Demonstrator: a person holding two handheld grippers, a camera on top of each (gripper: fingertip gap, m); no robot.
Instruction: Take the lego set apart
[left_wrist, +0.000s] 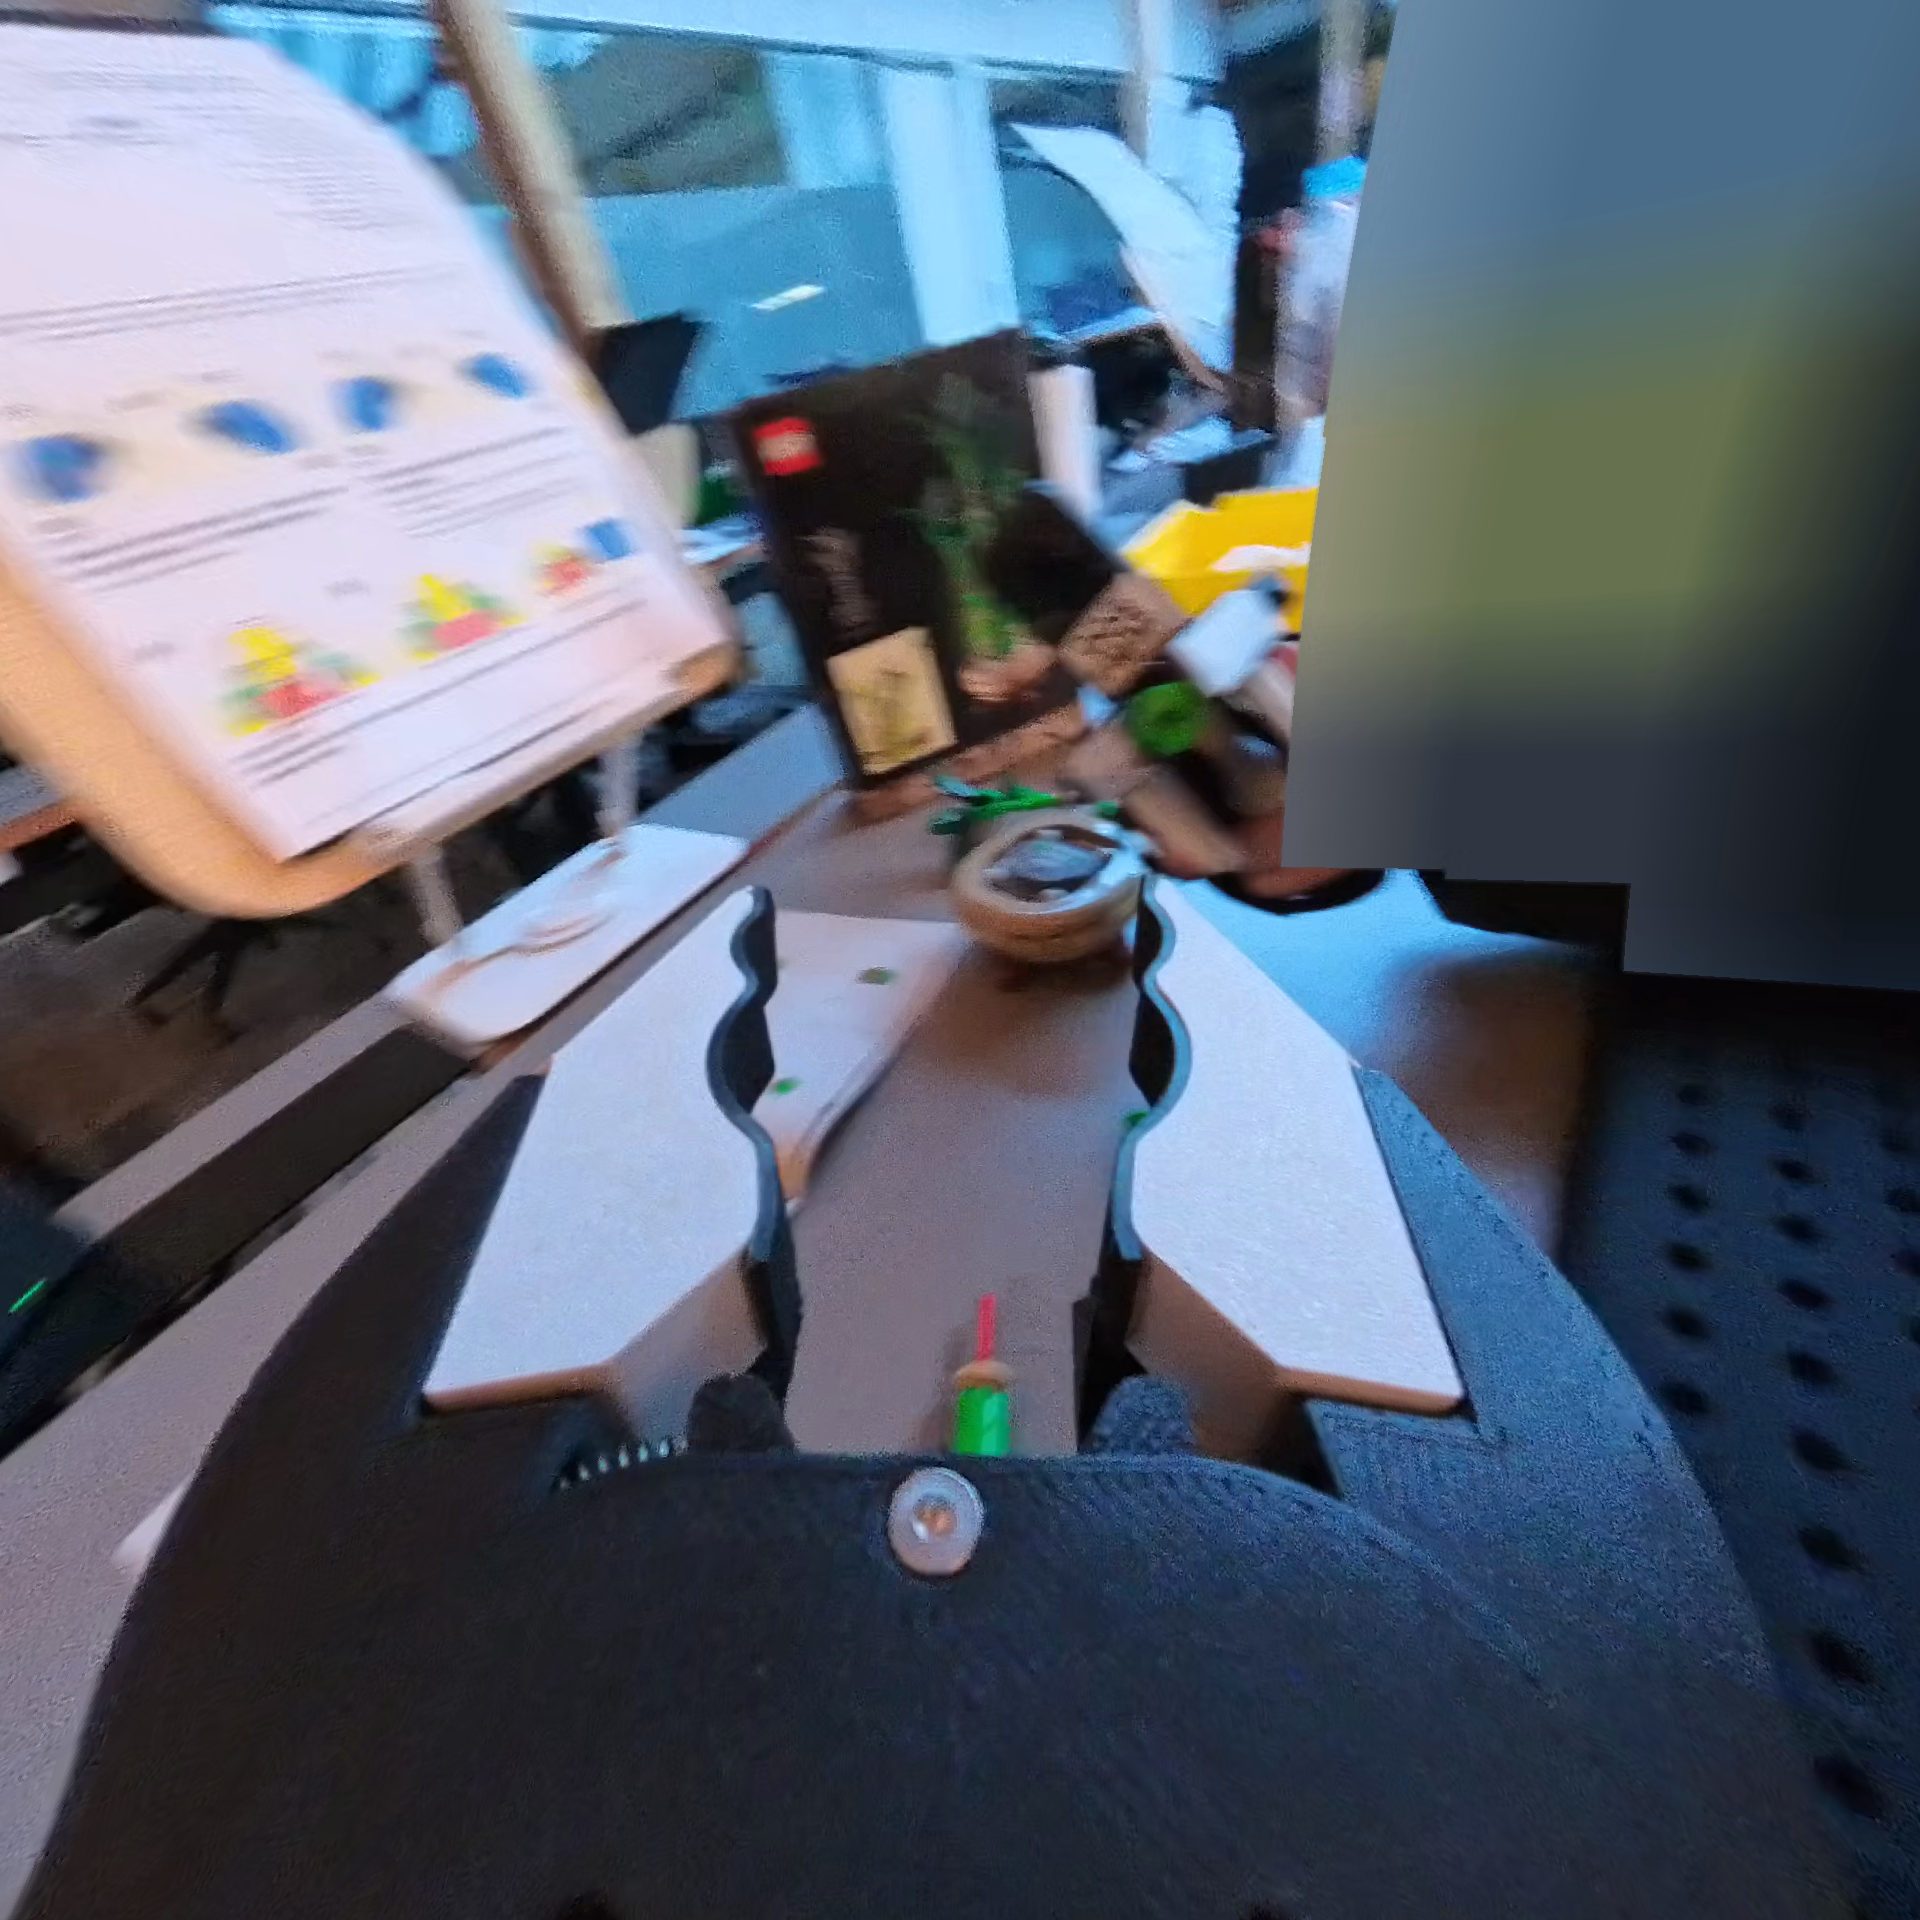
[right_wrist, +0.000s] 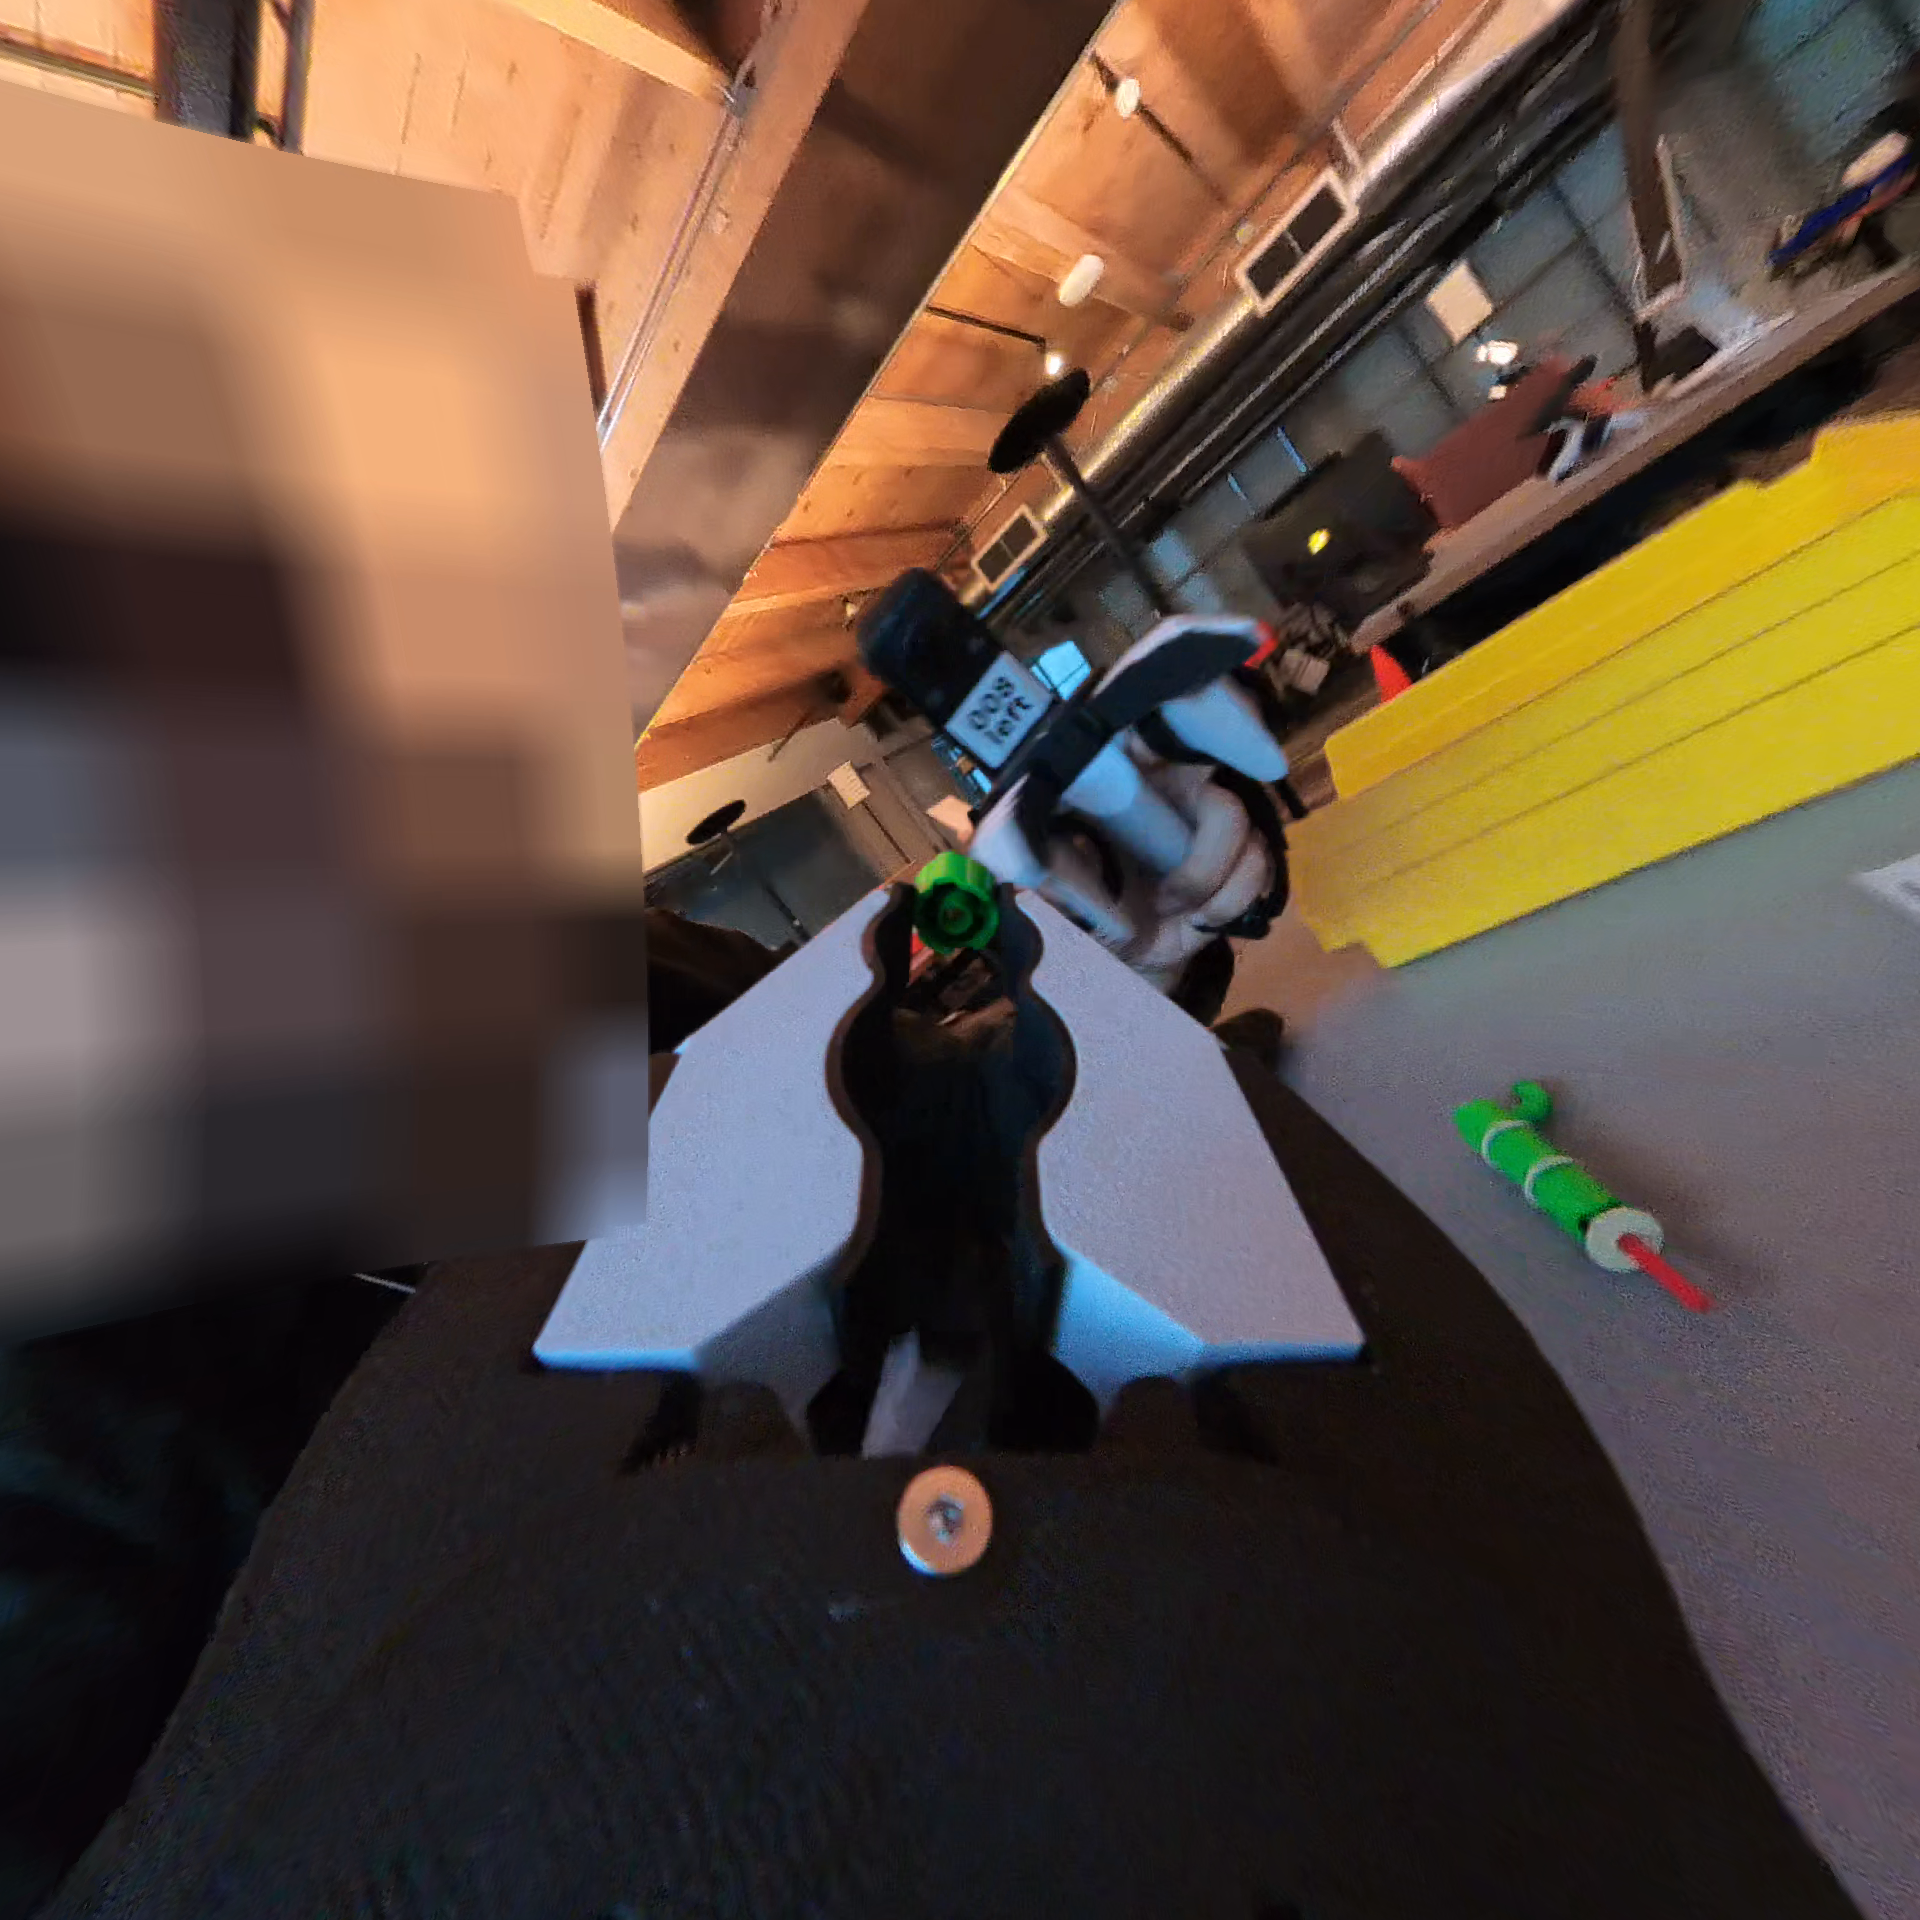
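A timber-beamed ceiling (right_wrist: 914, 343) is running overhead, carrying round light fixtures (right_wrist: 1081, 278). Yellow bins (right_wrist: 1621, 717) are sitting stacked on a grey tabletop (right_wrist: 1558, 1039). Windows (left_wrist: 727, 135) are showing blurred beyond.

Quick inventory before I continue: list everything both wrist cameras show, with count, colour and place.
Green round piece: one, green, pinched at the right gripper's tips.
Stalk section: one, green with tan rings and a red pin, lying on the table.
Pot: one, tan, dark filling, ahead of the left gripper.
Set box: one, black, standing behind the pot.
Instruction sheet: one, white, on a stand, left.
Bins: yellow, stacked, count unclear.
Left gripper: open.
Right gripper: shut on the piece.
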